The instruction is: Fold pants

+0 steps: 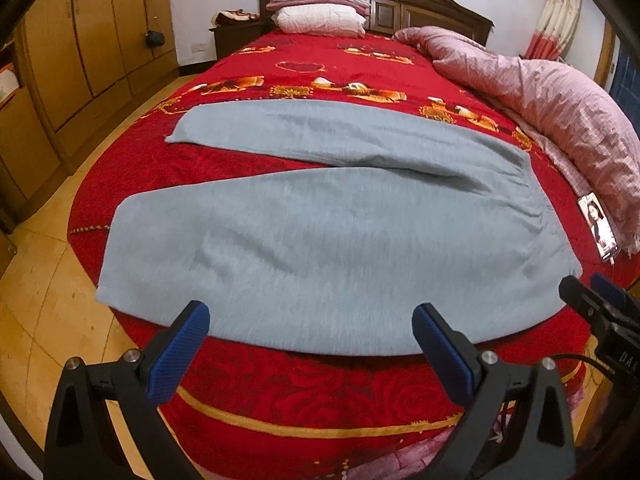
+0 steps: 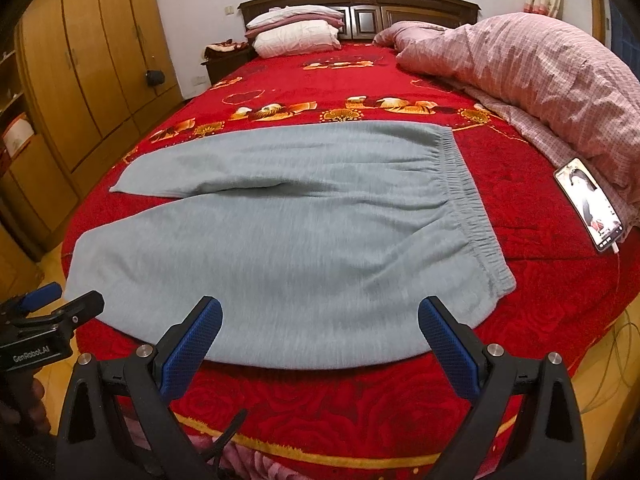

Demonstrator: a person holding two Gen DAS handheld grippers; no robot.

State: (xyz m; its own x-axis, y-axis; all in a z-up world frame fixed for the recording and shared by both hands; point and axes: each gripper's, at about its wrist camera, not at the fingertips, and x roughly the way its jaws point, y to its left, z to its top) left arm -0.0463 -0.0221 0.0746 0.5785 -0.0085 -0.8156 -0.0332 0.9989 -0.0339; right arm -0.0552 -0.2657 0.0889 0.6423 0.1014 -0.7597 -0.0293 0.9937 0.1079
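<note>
Both grippers, left (image 1: pixel 311 322) and right (image 2: pixel 320 316), hover fingers spread wide, empty, just short of the grey pants (image 2: pixel 304 236) lying flat.

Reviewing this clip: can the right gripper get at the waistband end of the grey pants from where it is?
Probably yes. The right gripper hangs open at the bed's near edge, and the waistband lies flat just ahead to its right, nothing on it. The phone lies apart, further right.

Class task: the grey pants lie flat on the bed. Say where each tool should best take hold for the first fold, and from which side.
Probably the near edge of the pants: left tool by the leg hem, right tool by the gathered waistband. Come in low from the bed's foot; that edge lies closest and overhangs slightly.
</note>
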